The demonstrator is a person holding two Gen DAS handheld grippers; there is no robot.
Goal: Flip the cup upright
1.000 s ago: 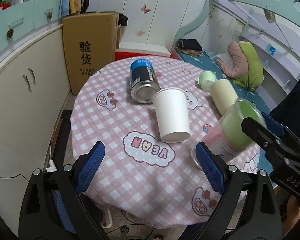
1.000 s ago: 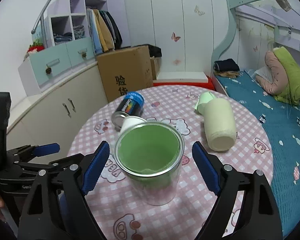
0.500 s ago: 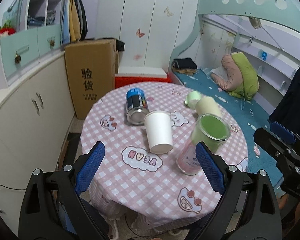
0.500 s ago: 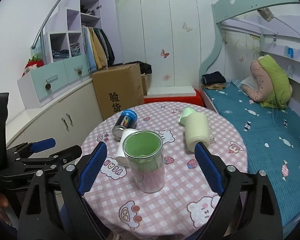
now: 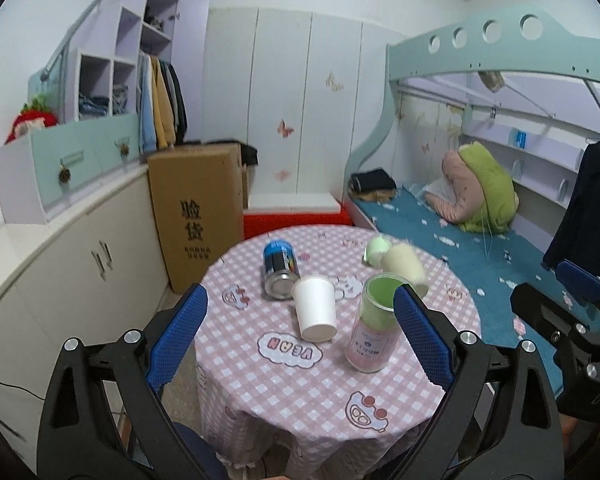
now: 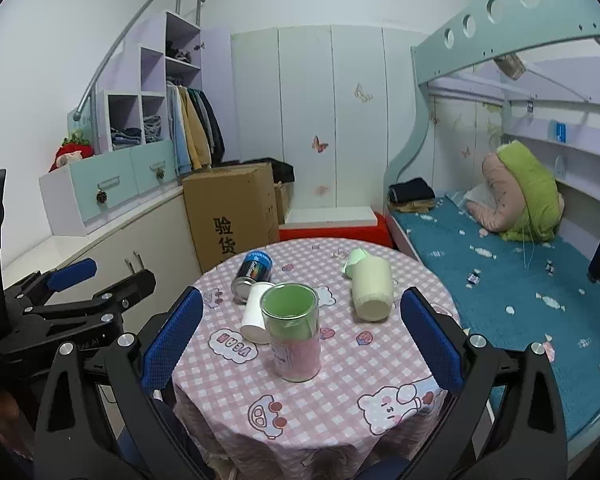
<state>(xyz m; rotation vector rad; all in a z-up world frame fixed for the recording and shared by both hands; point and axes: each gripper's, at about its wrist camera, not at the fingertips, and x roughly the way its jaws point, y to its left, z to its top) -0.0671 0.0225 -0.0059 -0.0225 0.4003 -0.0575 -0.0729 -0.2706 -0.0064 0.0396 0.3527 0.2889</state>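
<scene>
Pink-checked tablecloth (image 6: pixel 340 380) bears the upright cup (image 6: pixel 294 332) in a bunk-bed (image 6: pixel 520 280) room; both grippers' fingers (image 5: pixel 178 334) (image 6: pixel 428 336) gape, empty.

The cup (image 6: pixel 294 332) standing just ahead of the right gripper (image 6: pixel 300 336) looks like clear glossy plastic or glass, its wall see-through over green and pink inside. Beyond it to the left, the white cup (image 6: pixel 255 312) looks like matt paper, and the can (image 6: pixel 252 275) behind that is shiny metal with a glossy blue printed label. Ahead to the right, the cream tumbler (image 6: pixel 373 289) has a smooth matt plastic look. The tablecloth (image 6: pixel 340 376) is soft checked cloth. Both grippers show matt black plastic arms, silvery metal screws and 2 rough blue textured pads (image 5: pixel 418 332) each.
</scene>
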